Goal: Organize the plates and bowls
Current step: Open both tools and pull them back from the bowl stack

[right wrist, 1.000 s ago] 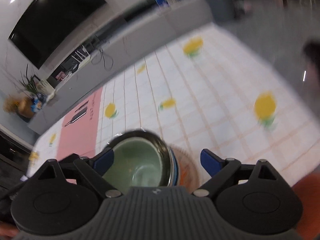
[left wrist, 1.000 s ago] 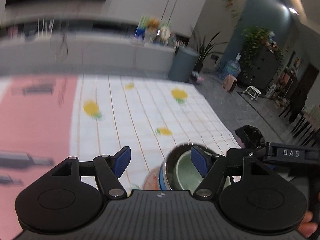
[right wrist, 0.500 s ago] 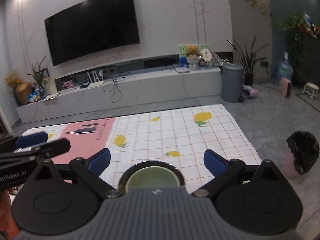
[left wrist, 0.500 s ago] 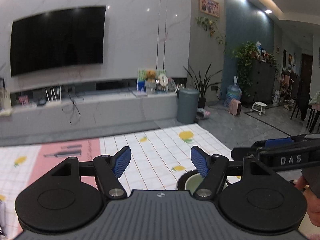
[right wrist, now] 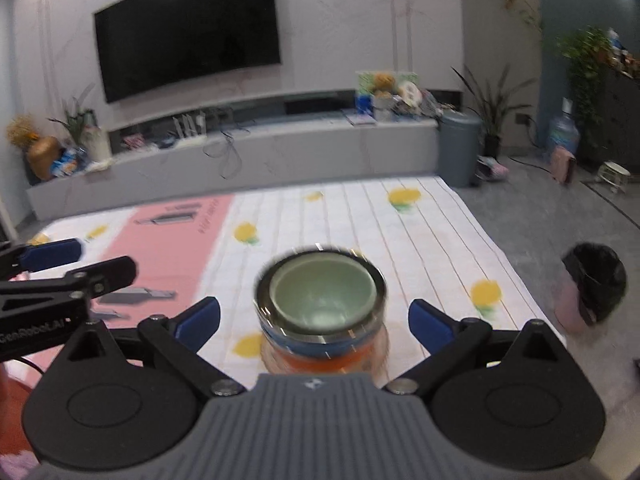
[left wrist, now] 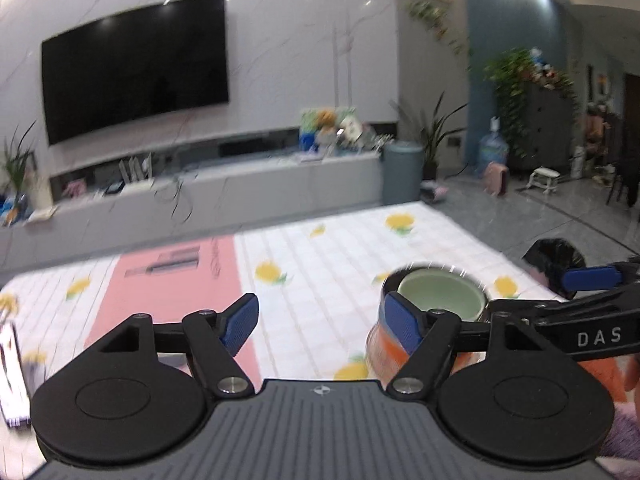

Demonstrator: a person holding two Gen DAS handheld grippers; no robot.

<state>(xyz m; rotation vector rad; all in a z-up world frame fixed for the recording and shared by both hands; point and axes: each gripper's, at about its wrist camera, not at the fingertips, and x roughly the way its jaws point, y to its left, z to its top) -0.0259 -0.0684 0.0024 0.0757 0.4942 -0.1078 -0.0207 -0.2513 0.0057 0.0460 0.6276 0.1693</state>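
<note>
Where stacked, green bowl tops steel bowl.

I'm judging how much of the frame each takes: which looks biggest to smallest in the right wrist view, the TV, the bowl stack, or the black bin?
1. TV, largest, though it stands farthest away.
2. Bowl stack, inflated by nearness.
3. Black bin, smallest.

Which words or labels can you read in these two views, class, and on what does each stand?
"DAS": white letters on the black right gripper arm.
"GenRobot.AI", blurred, probable reading: on the black left gripper arm.
Print on the pink panel of the lemon-patterned tablecloth: too blurred to read.
</note>
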